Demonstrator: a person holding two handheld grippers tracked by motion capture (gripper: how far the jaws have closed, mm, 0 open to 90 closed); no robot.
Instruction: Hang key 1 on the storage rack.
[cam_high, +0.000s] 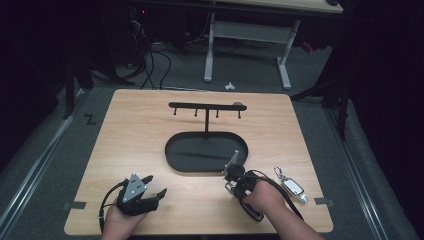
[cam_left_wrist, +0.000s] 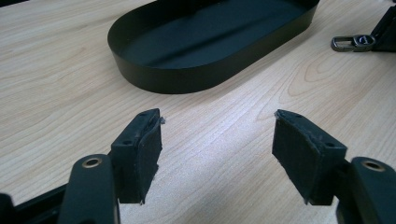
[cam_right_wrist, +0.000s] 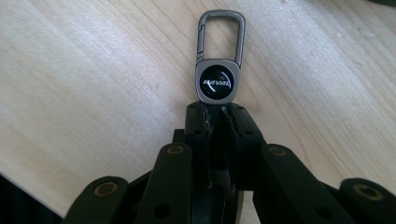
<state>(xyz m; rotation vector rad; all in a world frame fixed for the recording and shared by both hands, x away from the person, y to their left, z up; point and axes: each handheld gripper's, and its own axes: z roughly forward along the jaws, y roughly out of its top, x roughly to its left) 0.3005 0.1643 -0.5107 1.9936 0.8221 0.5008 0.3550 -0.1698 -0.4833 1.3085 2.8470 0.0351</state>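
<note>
Right gripper view: right gripper (cam_right_wrist: 217, 114) clamps one carabiner keychain (cam_right_wrist: 218, 60). One key fob (cam_high: 293, 188), apparently, lies beside. Left gripper (cam_left_wrist: 217, 149) stands half open, empty.

Only 1 readable text: "HAVAL", white letters w/ a curved swoosh on the round black badge of the metal key fob (cam_right_wrist: 217, 80), just below its carabiner clip. No other labels, nos. or signs legible in any view.
</note>
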